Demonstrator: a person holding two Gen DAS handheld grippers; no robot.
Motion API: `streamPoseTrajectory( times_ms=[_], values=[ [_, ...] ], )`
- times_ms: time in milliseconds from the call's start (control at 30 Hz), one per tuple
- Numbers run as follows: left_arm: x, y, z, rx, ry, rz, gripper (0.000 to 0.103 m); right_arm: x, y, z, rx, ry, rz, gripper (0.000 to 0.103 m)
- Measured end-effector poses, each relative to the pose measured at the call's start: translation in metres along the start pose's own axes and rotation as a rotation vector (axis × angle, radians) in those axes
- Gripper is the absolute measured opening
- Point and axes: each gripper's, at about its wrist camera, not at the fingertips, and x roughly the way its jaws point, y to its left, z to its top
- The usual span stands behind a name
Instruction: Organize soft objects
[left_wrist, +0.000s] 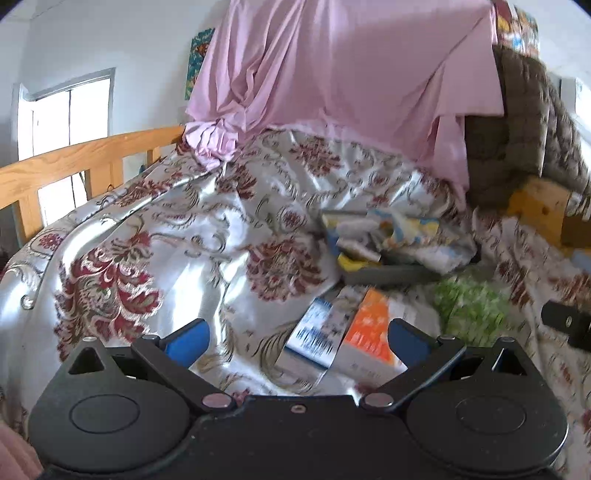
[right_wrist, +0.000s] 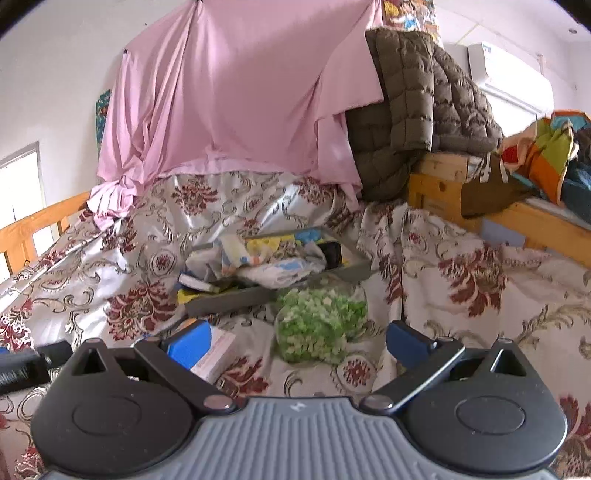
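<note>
A clear bag of green and white pieces (right_wrist: 321, 325) lies on the floral bed cover, right in front of my right gripper (right_wrist: 297, 341), which is open and empty. The same bag (left_wrist: 469, 306) shows blurred at the right of the left wrist view. My left gripper (left_wrist: 299, 338) is open above an orange-and-white box (left_wrist: 369, 341) and a blue-printed packet (left_wrist: 314, 334), holding nothing. Behind them stands a grey tray (right_wrist: 236, 297) (left_wrist: 388, 275) heaped with small packets and soft items.
A pink sheet (right_wrist: 236, 96) hangs at the back over the floral cover (left_wrist: 155, 236). A brown quilted jacket (right_wrist: 424, 107) drapes over a wooden bed frame (right_wrist: 439, 184) at the right. A wooden rail (left_wrist: 74, 162) runs along the left. Colourful clothes (right_wrist: 550, 151) lie far right.
</note>
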Motion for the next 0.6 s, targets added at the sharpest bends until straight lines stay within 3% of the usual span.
streamPoseTrajectory(
  times_ms=[233,600],
  values=[
    [0.001,-0.004,-0.009,0.044,0.028,0.029,0.102,-0.002,0.019,-0.014,-0.064,0.039,-0.001,0.103],
    [0.003,0.004,-0.013,0.001,0.068,0.082,0.102,0.007,0.02,-0.02,-0.049,0.103,-0.019,0.103]
  ],
)
